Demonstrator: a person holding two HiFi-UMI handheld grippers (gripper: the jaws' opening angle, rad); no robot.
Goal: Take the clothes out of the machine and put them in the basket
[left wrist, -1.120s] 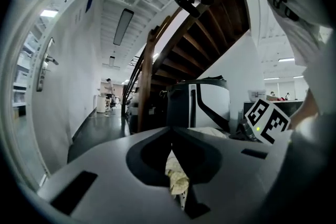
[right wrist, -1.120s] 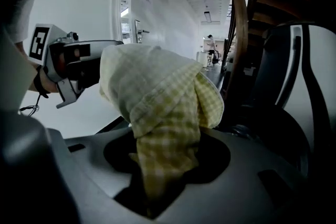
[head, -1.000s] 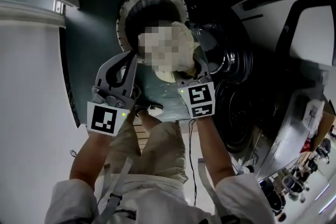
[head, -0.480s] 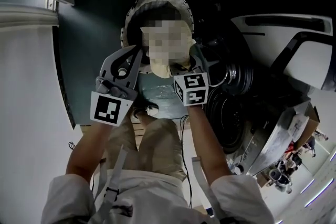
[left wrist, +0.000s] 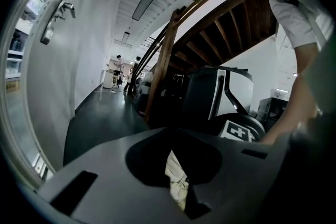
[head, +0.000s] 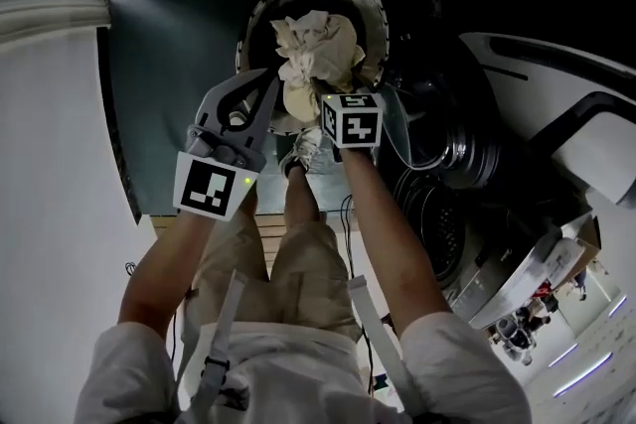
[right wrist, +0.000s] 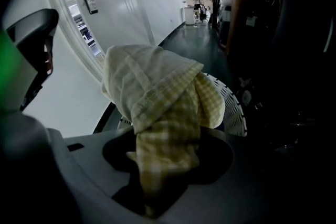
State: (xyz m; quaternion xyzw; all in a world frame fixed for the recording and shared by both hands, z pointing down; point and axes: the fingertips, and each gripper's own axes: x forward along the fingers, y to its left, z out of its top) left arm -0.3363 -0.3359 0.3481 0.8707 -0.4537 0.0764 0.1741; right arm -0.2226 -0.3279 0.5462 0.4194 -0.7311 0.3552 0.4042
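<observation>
A pale yellow checked cloth point(head: 313, 45) is bunched over the mouth of the round white basket point(head: 374, 10). My right gripper point(head: 323, 99) points steeply down at the basket. The cloth point(right wrist: 157, 92) is between its jaws and they are opening, with the pads still on the fabric. The basket's perforated wall point(right wrist: 237, 115) shows behind the cloth. My left gripper point(head: 268, 82) sits just left of the cloth with its jaws meeting at the tips. In the left gripper view nothing lies beyond those tips point(left wrist: 173, 132). A strip of the cloth point(left wrist: 177, 186) shows through the opening between the jaws.
The washing machine point(head: 556, 84) stands at the right with its dark round door point(head: 437, 223) open. A white wall point(head: 50, 213) runs along the left. The person's legs and shoes point(head: 303, 149) are below the basket. A wooden stair point(left wrist: 210, 23) rises beyond.
Both grippers moved up the picture toward the basket, taking the cloth with them. The cloth now lies over the basket's mouth. The right gripper has tipped further downward.
</observation>
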